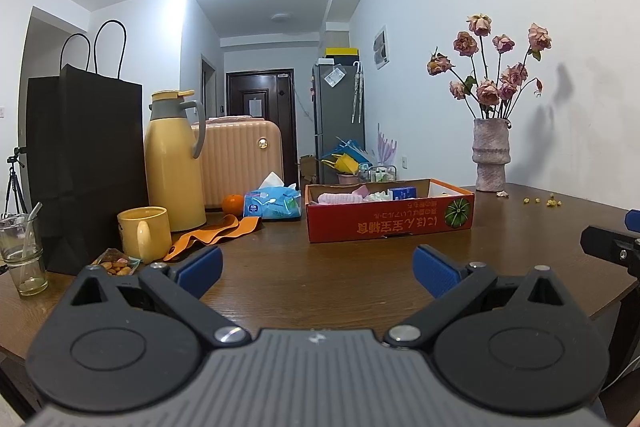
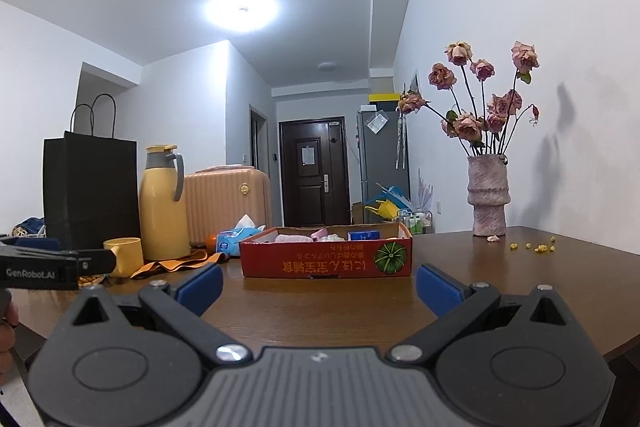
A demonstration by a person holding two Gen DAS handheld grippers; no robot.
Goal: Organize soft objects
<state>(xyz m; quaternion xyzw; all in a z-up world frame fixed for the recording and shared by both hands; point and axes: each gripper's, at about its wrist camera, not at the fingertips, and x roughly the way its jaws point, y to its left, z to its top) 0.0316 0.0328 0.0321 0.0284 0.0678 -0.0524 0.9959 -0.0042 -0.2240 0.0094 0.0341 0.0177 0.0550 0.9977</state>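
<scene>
both the left gripper [image 1: 318, 269] and right gripper [image 2: 319, 285] hover spread apart and empty over the table's near edge [image 1: 320, 291], the red cardboard box [image 1: 390, 223] mid-table already holding pink cloths [image 1: 340, 198], while an orange cloth [image 1: 216, 233] and tissue pack [image 1: 273, 205] toward the left edge seemingly remain unsorted.

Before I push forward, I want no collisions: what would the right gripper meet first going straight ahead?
Probably the red cardboard box: the open right gripper points at its front wall, with only bare table between, though depth is hard to judge.

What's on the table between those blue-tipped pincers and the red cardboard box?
Nothing: both wrist views show only bare brown table between the open left gripper, the open right gripper and the red box.
</scene>
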